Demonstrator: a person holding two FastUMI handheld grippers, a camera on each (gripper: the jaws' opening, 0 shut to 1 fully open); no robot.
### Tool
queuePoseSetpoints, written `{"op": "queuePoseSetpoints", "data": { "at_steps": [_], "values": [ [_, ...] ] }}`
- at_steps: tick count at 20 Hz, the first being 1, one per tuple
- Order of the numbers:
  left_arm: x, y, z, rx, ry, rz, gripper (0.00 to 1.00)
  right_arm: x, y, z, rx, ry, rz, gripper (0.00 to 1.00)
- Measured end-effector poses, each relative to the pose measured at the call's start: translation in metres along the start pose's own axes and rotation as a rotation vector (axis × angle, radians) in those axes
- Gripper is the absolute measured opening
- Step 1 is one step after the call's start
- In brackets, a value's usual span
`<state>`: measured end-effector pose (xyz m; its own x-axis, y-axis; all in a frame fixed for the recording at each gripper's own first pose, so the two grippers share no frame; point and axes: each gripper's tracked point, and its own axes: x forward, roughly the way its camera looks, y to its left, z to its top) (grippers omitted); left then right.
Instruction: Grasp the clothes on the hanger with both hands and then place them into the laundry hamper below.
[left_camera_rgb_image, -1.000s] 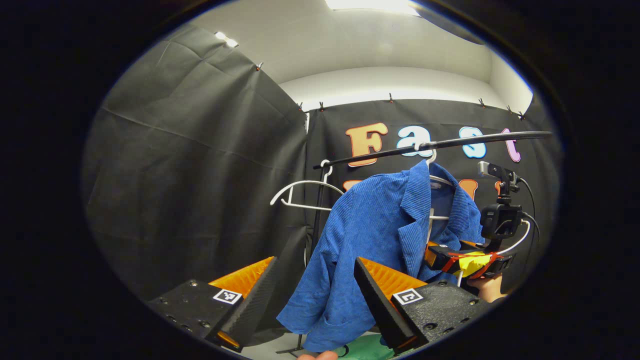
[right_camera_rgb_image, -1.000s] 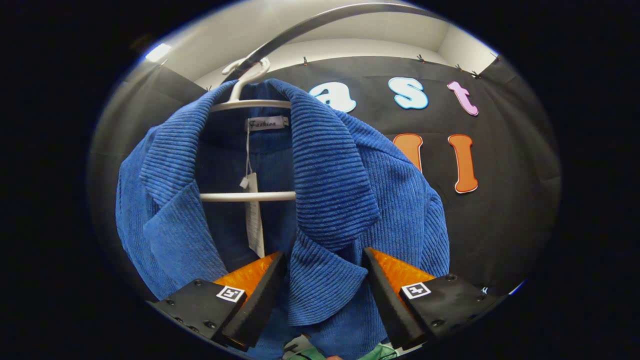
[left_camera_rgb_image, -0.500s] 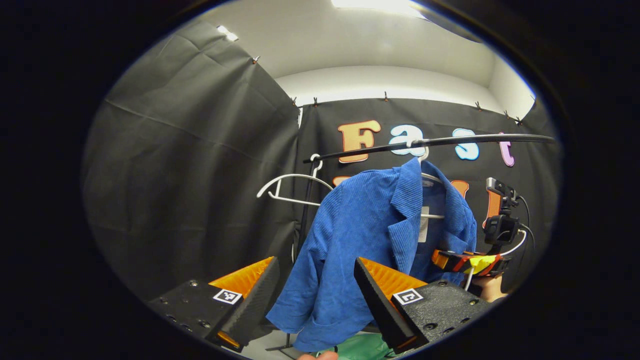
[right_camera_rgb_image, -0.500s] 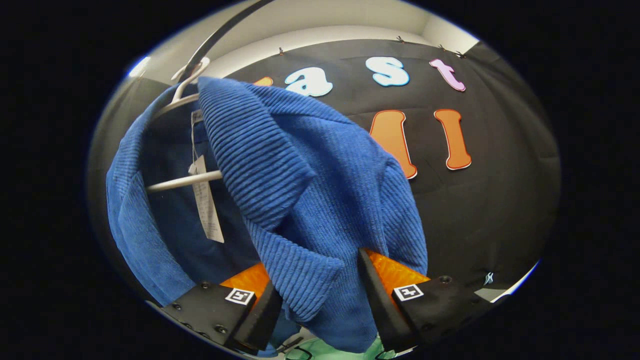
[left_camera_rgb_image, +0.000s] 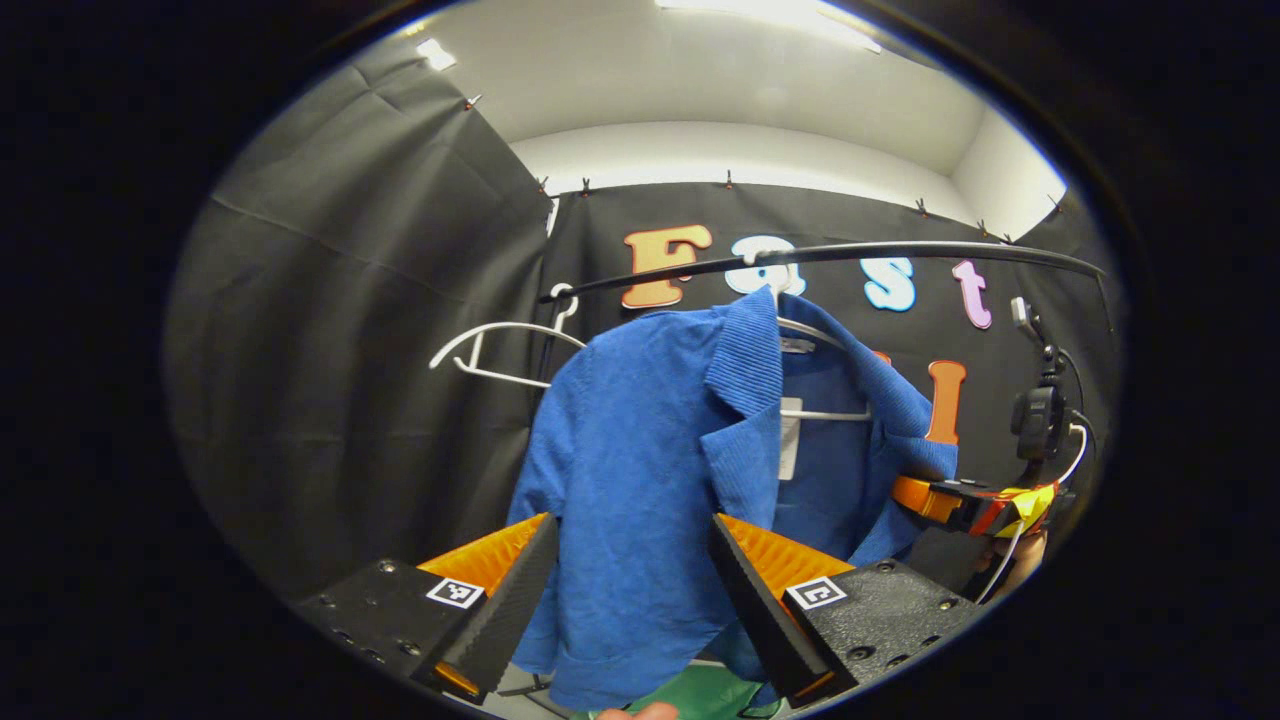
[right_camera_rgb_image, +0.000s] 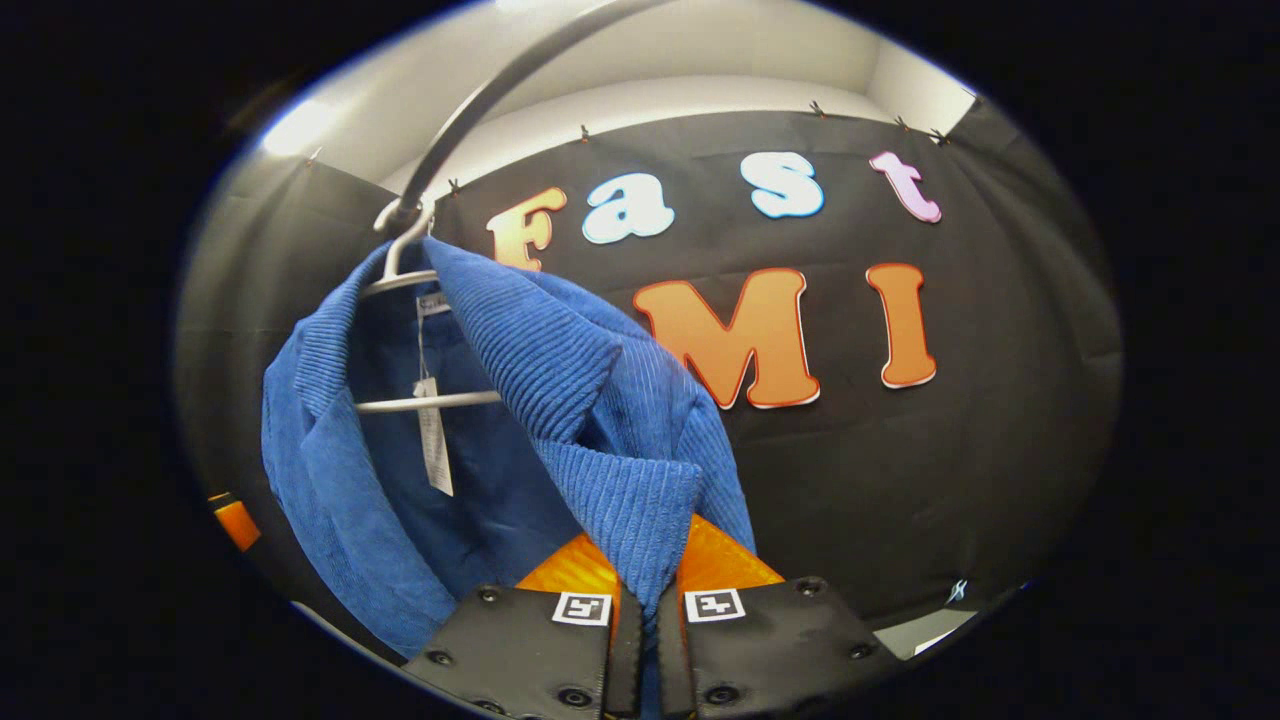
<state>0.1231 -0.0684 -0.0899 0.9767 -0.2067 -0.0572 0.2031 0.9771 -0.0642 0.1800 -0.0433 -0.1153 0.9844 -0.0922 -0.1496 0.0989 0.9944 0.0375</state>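
1. While the blue jacket (left_camera_rgb_image: 650, 470) hangs from its white hanger (right_camera_rgb_image: 425, 402) on the dark rail (left_camera_rgb_image: 900, 252), my right gripper (right_camera_rgb_image: 640, 640) has its jaws closed nearly together on the front lapel edge, both fingers pressing the cloth, so that side is secured before anything is lifted
2. My left gripper (left_camera_rgb_image: 630, 580) has its jaws wide apart, holding nothing; the jacket's other front panel hangs in the gap ahead of them, whether touching I cannot tell, and I judge this placement prepares the second grasp the two-handed task requires
3. Seen from the left gripper view, the right gripper (left_camera_rgb_image: 965, 503) sits at the jacket's far edge, a hand (left_camera_rgb_image: 1020, 570) behind it
4. Jacket cloth is ribbed, corduroy-like, with a broad notched collar; it drapes softly and will likely sag once off the hanger. A paper tag (right_camera_rgb_image: 435, 450) dangles inside
5. An empty white hanger (left_camera_rgb_image: 490, 350), thin and curved, hangs beside it on the rail
6. Green material (left_camera_rgb_image: 715, 695) low down may be the hamper; too little shows to confirm
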Motion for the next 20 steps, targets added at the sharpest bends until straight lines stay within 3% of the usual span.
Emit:
{"op": "queuePoseSetpoints", "data": {
  "at_steps": [2, 3, 5, 6, 7, 11, 17, 20],
  "values": [
    [0.011, -0.022, -0.005, -0.029, 0.003, -0.05, 0.93, -0.018, 0.011, 0.014, -0.043, -0.028, 0.046, 0.05],
    [0.017, -0.032, -0.007, -0.041, 0.001, -0.073, 0.92, -0.027, 0.013, 0.022, -0.059, -0.044, 0.06, 0.11],
    [0.029, -0.047, -0.009, -0.049, -0.01, -0.099, 0.93, -0.044, 0.016, 0.038, -0.069, -0.076, 0.087, 0.05],
    [0.037, -0.053, -0.008, -0.046, -0.02, -0.105, 0.95, -0.051, 0.02, 0.043, -0.066, -0.083, 0.102, 0.11],
    [0.045, -0.057, -0.007, -0.045, -0.028, -0.103, 0.92, -0.057, 0.022, 0.044, -0.067, -0.085, 0.113, 0.11],
    [0.07, -0.076, -0.02, -0.093, -0.008, -0.091, 0.95, -0.07, 0.025, 0.051, -0.048, -0.105, 0.138, 0.11],
    [0.107, -0.07, -0.024, 0.0, -0.082, 0.041, 0.95, -0.08, 0.033, 0.054, -0.008, -0.111, 0.176, 0.11],
    [0.121, -0.057, -0.033, 0.093, -0.095, 0.091, 0.94, -0.085, 0.033, 0.056, -0.003, -0.117, 0.179, 0.11]
  ]
}}
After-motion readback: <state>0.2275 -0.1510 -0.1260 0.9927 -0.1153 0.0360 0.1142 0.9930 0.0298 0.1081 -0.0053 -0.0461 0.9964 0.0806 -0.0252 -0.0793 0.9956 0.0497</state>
